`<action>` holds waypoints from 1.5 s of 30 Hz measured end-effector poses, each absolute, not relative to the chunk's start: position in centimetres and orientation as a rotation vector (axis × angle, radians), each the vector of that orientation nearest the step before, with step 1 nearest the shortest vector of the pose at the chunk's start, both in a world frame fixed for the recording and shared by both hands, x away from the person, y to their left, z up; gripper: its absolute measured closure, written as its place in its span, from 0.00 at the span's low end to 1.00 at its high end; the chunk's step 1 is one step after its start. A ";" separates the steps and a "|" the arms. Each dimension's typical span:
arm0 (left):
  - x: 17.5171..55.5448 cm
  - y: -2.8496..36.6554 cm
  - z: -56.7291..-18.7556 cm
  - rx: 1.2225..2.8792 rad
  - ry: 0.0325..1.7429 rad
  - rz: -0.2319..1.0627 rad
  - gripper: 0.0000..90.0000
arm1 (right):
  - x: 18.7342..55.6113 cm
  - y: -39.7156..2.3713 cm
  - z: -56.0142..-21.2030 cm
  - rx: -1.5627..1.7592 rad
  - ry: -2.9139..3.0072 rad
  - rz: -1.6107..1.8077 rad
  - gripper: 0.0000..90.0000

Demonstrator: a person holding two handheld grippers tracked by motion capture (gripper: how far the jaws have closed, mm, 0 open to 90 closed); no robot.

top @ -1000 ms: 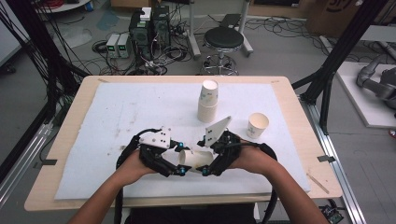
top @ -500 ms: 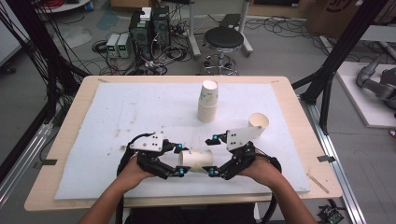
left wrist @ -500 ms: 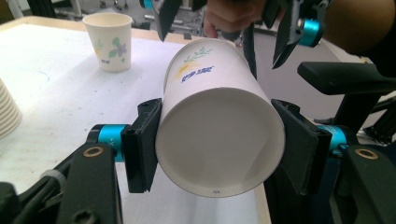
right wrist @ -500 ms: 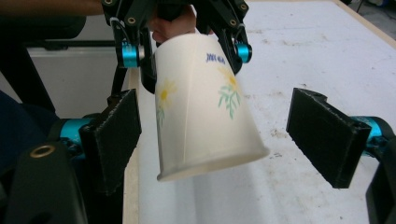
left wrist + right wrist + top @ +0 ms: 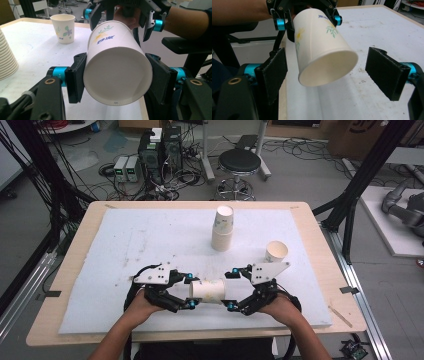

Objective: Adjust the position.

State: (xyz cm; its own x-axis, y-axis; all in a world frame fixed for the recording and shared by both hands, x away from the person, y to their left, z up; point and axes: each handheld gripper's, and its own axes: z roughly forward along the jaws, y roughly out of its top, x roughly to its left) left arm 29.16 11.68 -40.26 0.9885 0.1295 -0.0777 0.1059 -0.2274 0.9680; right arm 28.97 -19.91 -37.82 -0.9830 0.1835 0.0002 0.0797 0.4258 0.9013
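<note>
Near counter (image 5: 100, 245) edge, 6 o'clock: we see L gripper (image 5: 191, 291) fingers clamped on paper cup (image 5: 207, 290); R gripper (image 5: 231, 290) fingers apart around it.

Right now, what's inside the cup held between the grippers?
Nothing visible: the held cup shows a bare white recessed base, clamped by the left gripper. Its mouth faces the right gripper, so the interior is hidden.
</note>
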 end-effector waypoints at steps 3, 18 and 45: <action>29.2 12.0 -40.2 1.795 0.177 0.030 0.41 | 29.1 -20.0 -38.2 0.239 2.578 1.621 0.20; 28.8 12.1 -39.1 1.785 0.126 0.046 0.41 | 29.4 -19.8 -38.6 0.224 2.586 1.700 0.20; 28.8 12.0 -39.5 1.733 0.094 0.013 0.41 | 29.8 -19.4 -39.7 0.159 2.555 1.874 0.33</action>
